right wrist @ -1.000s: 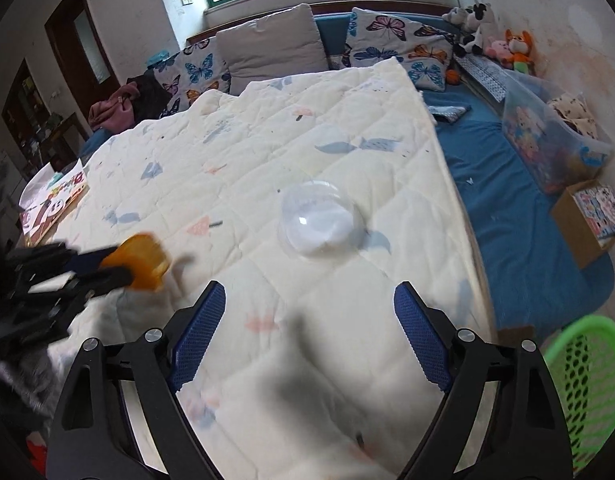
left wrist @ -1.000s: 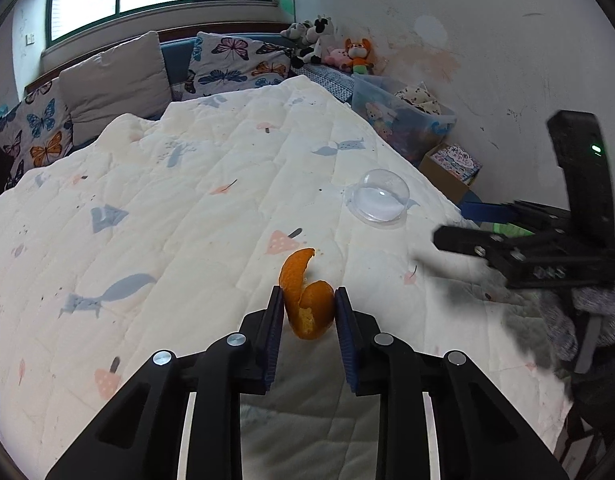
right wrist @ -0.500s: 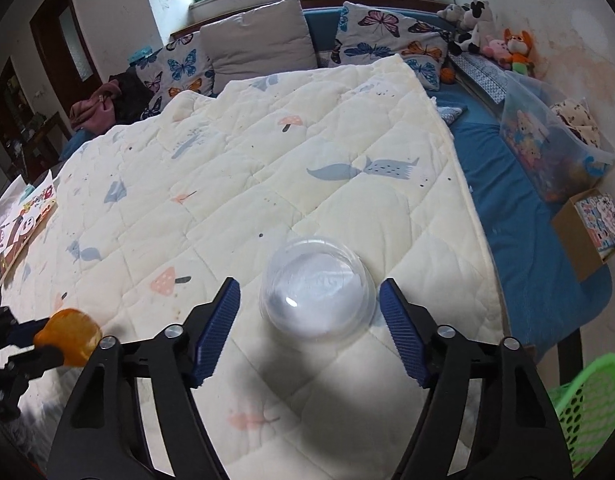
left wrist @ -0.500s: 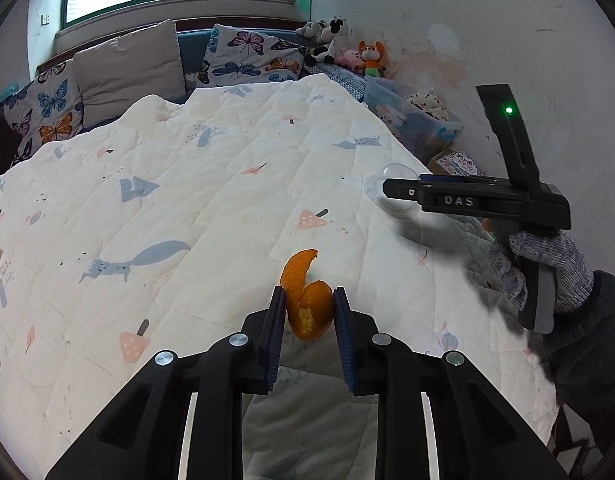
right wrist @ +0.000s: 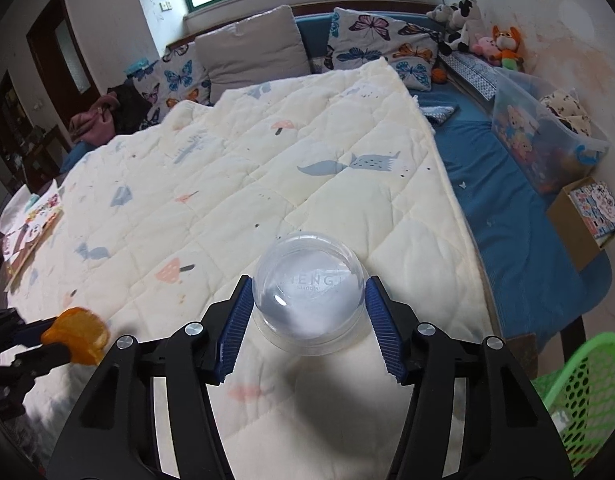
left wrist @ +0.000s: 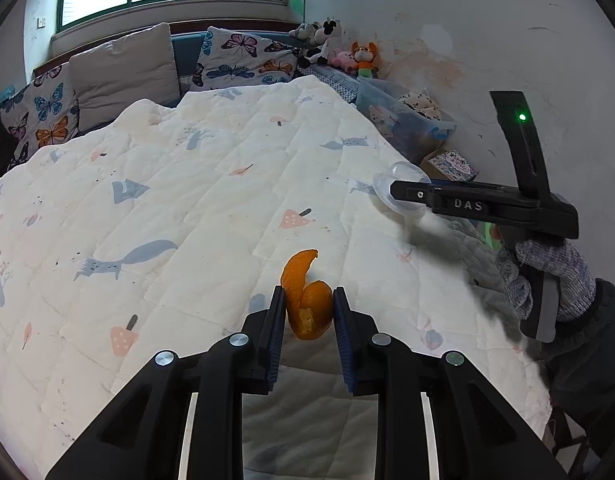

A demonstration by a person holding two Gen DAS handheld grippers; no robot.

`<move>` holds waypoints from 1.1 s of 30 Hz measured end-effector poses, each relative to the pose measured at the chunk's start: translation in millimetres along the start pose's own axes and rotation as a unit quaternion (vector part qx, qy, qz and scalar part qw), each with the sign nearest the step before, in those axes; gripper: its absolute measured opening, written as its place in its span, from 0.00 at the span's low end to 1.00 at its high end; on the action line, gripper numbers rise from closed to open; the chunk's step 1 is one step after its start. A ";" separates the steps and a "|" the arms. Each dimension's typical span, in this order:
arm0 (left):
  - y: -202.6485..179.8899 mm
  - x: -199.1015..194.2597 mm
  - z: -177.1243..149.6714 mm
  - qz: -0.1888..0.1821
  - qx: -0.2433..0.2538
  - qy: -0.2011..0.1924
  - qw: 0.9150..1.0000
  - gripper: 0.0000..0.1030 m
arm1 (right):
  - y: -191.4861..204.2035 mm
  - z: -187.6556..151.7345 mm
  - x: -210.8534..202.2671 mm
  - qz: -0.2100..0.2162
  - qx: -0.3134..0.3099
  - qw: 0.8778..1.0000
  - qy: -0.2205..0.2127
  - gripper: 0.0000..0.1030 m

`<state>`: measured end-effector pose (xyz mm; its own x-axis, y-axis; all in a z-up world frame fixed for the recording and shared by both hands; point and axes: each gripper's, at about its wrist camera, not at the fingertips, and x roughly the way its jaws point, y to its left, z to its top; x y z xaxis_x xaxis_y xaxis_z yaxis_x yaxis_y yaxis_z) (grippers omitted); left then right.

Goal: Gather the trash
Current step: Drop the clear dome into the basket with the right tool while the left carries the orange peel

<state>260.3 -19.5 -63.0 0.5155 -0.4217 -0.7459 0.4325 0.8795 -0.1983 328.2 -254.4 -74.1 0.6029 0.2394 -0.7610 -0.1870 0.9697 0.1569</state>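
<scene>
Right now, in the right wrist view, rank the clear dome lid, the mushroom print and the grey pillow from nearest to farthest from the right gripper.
1. Clear dome lid, between the fingers.
2. Mushroom print, on the quilt, left.
3. Grey pillow, at the bed's head.

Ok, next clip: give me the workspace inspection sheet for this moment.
Surface: cream quilt with printed animals, spread over a bed.
Job's things: orange peel held off the quilt; clear plastic dome lid resting on the quilt; green mesh basket at the bed's corner.
Clutter: paper sheets at the quilt's far edge.
Grippers: left gripper clamped on the peel; right gripper has just been closing, pads at the lid's sides.
Cables: nothing seen.
Surroundings: butterfly pillows, plush toys, clear storage bin.
</scene>
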 end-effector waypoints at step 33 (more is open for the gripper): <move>-199.6 13.3 -2.0 -0.116 0.122 0.008 0.986 0.23 | -164.4 -172.2 -176.3 -0.108 0.141 0.984 -0.015 0.56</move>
<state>179.3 -200.3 -34.7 0.3707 -0.5998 -0.7091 0.7037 0.6797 -0.2071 119.1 -464.2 -74.1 0.6278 0.0241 -0.7780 0.1671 0.9720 0.1650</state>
